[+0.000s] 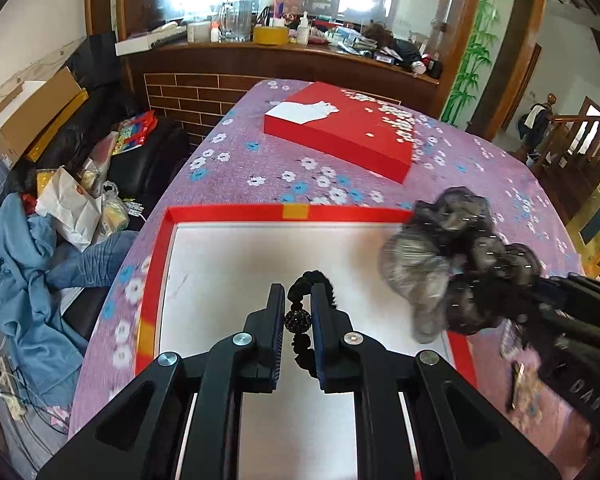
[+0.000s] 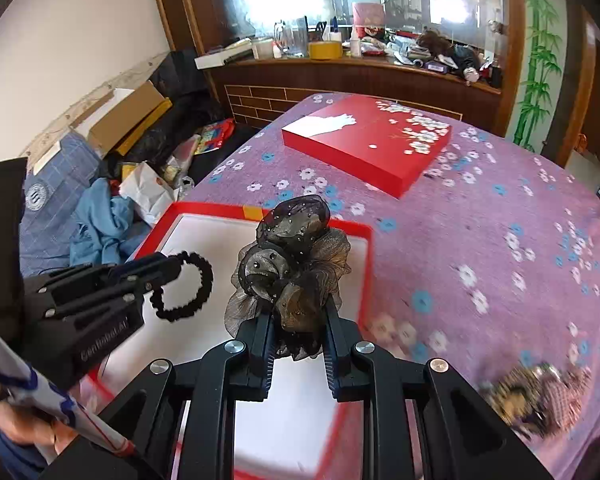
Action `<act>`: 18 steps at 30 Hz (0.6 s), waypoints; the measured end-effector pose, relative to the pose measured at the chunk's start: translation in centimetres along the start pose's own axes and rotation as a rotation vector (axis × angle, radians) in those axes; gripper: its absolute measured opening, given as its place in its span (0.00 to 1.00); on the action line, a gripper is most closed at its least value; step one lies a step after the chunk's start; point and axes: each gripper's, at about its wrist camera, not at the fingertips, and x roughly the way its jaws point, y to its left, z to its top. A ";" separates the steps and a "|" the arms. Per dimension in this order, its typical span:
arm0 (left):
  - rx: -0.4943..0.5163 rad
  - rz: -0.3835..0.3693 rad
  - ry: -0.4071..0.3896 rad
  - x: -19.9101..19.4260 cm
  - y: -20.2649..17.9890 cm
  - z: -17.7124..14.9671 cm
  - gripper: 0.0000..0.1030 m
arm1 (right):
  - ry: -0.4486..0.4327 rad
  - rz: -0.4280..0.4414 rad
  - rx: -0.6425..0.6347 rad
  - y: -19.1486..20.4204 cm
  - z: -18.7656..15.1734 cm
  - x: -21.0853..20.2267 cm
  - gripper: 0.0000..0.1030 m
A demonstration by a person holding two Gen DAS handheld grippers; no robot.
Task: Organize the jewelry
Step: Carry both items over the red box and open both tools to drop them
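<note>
I hold my left gripper (image 1: 298,316) closed on a black beaded bracelet (image 2: 186,286) and my right gripper (image 2: 298,330) closed on a gauzy dark scrunchie (image 2: 292,264), both carried above the white floor of the open red box (image 1: 228,213) directly beneath my fingers, presumably for placing there. The bracelet is a ruffled black loop with one sparkling round bead between my left jaws. The scrunchie is sheer grey-black fabric dotted with studs.
</note>
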 end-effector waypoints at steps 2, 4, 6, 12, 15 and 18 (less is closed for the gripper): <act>-0.008 0.010 0.027 1.7 0.7 0.9 0.12 | 0.015 0.005 -0.001 0.5 1.0 2.0 0.21; -0.018 0.022 0.032 2.9 1.4 1.5 0.12 | 0.023 -0.012 -0.007 0.8 1.8 3.4 0.21; -0.027 0.033 0.040 3.9 1.9 1.9 0.12 | 0.038 -0.007 0.003 0.8 2.3 5.1 0.22; -0.048 0.028 0.053 5.8 2.8 2.2 0.12 | 0.079 -0.060 0.002 0.5 2.9 8.5 0.26; -0.052 0.030 0.051 6.4 2.9 2.4 0.12 | 0.079 -0.075 0.001 0.3 2.9 9.1 0.33; -0.057 0.026 0.063 6.7 3.0 2.4 0.15 | 0.070 -0.076 0.007 0.1 2.8 9.0 0.50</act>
